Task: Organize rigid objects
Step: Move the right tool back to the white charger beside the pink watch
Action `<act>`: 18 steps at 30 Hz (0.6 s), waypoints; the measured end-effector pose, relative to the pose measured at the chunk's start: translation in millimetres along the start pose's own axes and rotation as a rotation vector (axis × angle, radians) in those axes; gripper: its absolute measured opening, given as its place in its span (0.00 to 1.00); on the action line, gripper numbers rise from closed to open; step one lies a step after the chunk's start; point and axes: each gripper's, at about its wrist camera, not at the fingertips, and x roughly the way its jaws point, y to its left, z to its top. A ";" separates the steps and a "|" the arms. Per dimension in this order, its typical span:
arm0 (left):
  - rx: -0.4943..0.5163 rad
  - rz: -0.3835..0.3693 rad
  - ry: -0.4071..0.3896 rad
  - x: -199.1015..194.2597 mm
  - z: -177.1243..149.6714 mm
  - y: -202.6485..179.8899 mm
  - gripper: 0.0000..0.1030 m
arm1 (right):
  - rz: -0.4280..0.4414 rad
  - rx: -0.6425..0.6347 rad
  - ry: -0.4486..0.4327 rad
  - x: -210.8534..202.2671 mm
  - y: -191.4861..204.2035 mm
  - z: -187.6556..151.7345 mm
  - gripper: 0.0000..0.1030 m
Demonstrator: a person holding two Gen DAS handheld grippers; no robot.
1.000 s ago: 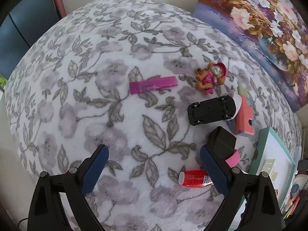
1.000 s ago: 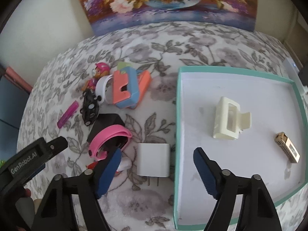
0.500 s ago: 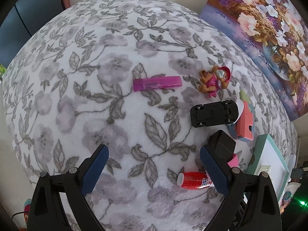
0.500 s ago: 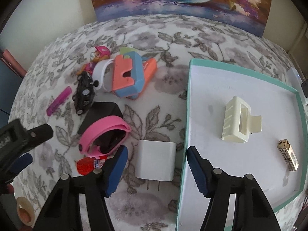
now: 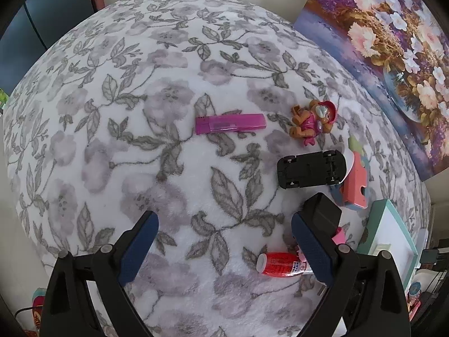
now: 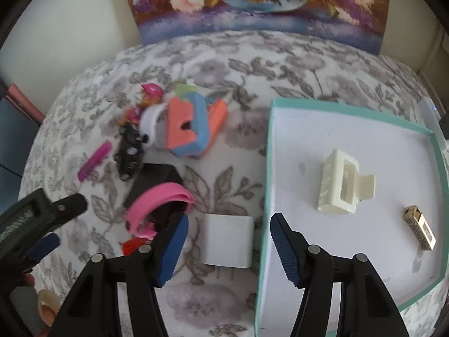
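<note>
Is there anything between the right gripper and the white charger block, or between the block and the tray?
Nothing visible blocks either. The right gripper is closing with the white charger block between its jaws, pads not yet touching it. The pink band lies just outside the left pad. The tray sits right beside the block; only its raised rim must be cleared.

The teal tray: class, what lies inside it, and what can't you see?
Inside the teal tray lie a cream hair clip and a small gold lighter on its bare white floor. Its near corner is hidden behind the right hand-held gripper, whose jaws are closing.
</note>
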 end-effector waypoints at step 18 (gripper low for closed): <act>-0.024 -0.015 0.016 4.4 -0.7 3.7 0.93 | -0.031 -0.055 0.034 11.9 16.4 -6.3 0.63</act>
